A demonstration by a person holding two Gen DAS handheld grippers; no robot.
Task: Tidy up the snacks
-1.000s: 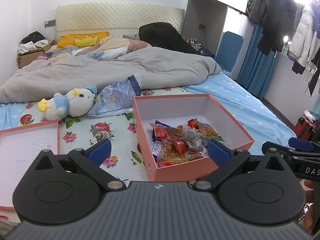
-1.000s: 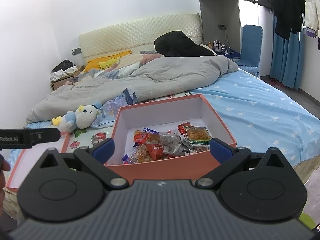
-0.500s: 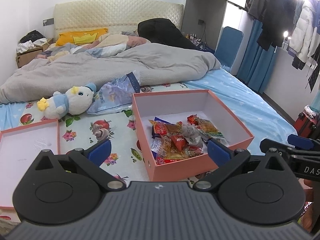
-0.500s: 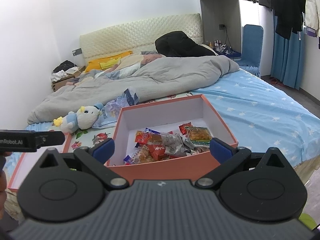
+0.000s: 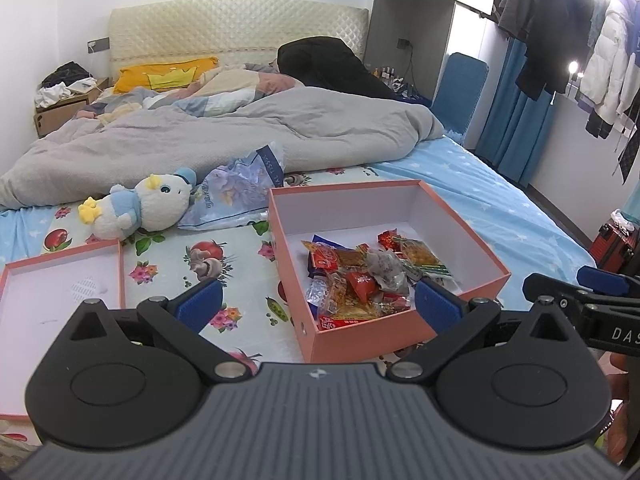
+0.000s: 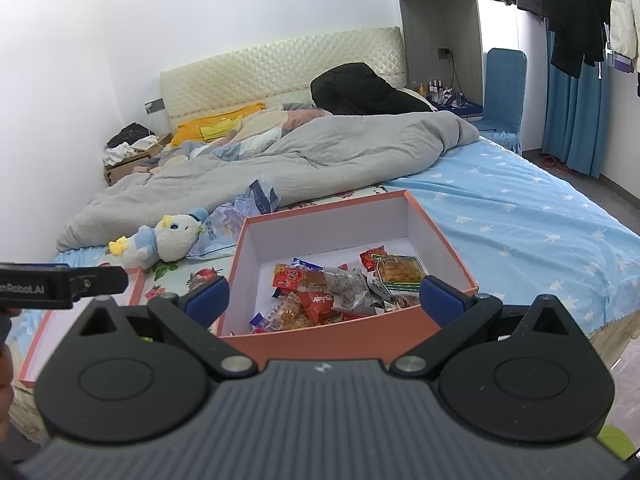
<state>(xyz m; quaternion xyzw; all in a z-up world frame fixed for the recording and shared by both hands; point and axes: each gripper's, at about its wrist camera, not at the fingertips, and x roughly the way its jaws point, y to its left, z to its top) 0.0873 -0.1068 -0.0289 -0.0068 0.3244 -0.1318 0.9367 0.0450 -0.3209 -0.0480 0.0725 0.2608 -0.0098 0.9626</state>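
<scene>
A pink box sits open on the bed, with several wrapped snacks piled at its near end. Its pink lid lies upturned to the left. My left gripper hovers open before the box's near left corner, nothing between its blue pads. My right gripper is open too, held just in front of the box's near wall. Each gripper shows at the edge of the other's view.
A plush duck and a plastic tissue pack lie behind the lid. A grey duvet covers the bed's far half. Clothes hang on the right; a red suitcase stands by the bed.
Both grippers have crept slightly closer to the box. Neither has opened, shut or touched anything, and the snacks lie as before.
</scene>
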